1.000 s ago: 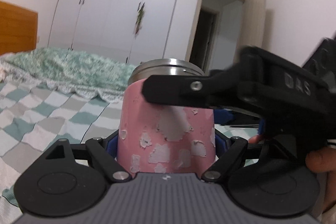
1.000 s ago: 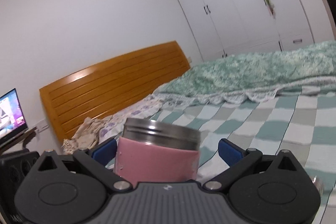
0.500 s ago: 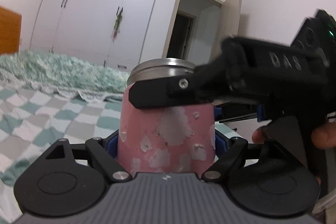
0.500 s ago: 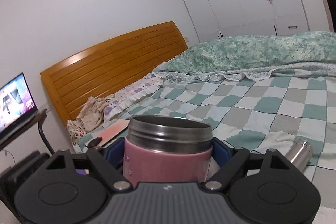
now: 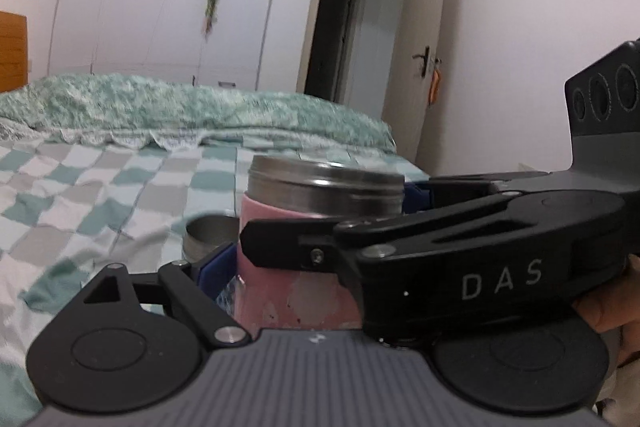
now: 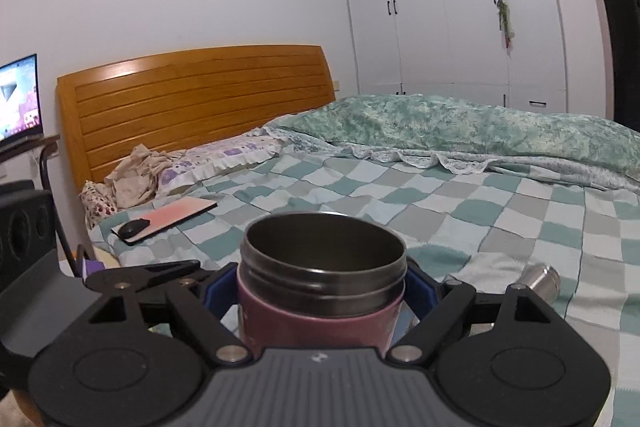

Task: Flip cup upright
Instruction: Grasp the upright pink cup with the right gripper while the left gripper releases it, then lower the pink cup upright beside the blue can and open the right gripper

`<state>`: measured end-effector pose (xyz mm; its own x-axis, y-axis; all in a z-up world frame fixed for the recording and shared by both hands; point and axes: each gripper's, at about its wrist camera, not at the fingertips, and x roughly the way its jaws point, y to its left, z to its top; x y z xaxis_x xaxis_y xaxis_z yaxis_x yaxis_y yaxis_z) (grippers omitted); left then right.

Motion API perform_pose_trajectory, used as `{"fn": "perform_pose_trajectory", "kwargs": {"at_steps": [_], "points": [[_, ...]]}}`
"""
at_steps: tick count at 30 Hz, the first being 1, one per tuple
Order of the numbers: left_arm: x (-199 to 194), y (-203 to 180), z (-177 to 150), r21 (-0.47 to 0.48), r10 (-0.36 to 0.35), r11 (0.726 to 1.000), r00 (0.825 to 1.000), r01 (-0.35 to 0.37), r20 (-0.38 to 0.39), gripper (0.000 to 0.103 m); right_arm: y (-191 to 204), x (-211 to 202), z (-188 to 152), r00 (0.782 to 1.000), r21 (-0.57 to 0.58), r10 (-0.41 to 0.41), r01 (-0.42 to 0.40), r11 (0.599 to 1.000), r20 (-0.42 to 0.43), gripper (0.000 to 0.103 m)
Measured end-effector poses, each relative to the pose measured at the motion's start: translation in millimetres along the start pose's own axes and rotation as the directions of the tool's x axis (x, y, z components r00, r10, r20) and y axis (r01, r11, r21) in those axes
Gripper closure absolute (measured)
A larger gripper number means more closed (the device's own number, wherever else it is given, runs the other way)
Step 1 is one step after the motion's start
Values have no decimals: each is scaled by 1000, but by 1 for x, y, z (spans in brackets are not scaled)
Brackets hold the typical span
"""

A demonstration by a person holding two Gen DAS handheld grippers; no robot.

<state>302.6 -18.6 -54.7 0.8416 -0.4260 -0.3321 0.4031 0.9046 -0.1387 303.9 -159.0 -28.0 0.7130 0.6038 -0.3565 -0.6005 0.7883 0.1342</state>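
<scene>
A steel cup with a worn pink sleeve [image 6: 320,287] stands upright, its open mouth up, between the blue pads of my right gripper [image 6: 320,291], which is shut on it. In the left wrist view the cup [image 5: 296,227] shows with the right gripper's black arm [image 5: 440,251] across it. My left gripper [image 5: 304,267] has drawn back; its left blue pad [image 5: 214,267] stands apart from the cup, and its right finger is hidden behind the right gripper.
The cup is over a bed with a green checked quilt [image 6: 500,219]. A second steel cup [image 6: 540,277] lies on the quilt to the right. A pink notebook with a mouse [image 6: 168,219] lies near the wooden headboard [image 6: 192,99]. A folded green blanket [image 5: 180,103] lies at the far side.
The left gripper let go of the cup and drew back. The right gripper closed on the cup and lowered it toward the quilt.
</scene>
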Motion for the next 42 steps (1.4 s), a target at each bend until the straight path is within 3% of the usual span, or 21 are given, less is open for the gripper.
{"fn": "perform_pose_trajectory", "kwargs": {"at_steps": [12, 17, 20, 26, 33, 39, 42], "points": [[35, 6, -56, 44, -38, 998, 996, 41, -77, 17, -18, 28, -56, 997, 20, -74, 75, 997, -35, 19], [48, 11, -75, 38, -51, 998, 992, 56, -115, 18, -23, 44, -71, 990, 28, -90, 93, 995, -112, 19], [44, 8, -86, 66, -41, 997, 996, 47, -84, 18, -20, 42, -77, 991, -4, -88, 88, 996, -104, 18], [44, 11, -84, 39, -48, 998, 989, 54, -138, 16, -18, 34, -65, 992, -21, -63, 61, 998, -111, 15], [33, 9, -84, 49, -23, 998, 993, 29, -114, 11, -21, 30, -65, 992, -5, -51, 50, 999, -113, 16], [14, 12, -80, 30, 15, 999, 995, -12, -102, 8, -22, 24, -69, 992, 15, -60, 62, 998, -111, 16], [-2, 16, -79, 50, 88, 995, 991, -84, -100, 3, -19, 19, -69, 992, 6, -74, 75, 997, -104, 15]]}}
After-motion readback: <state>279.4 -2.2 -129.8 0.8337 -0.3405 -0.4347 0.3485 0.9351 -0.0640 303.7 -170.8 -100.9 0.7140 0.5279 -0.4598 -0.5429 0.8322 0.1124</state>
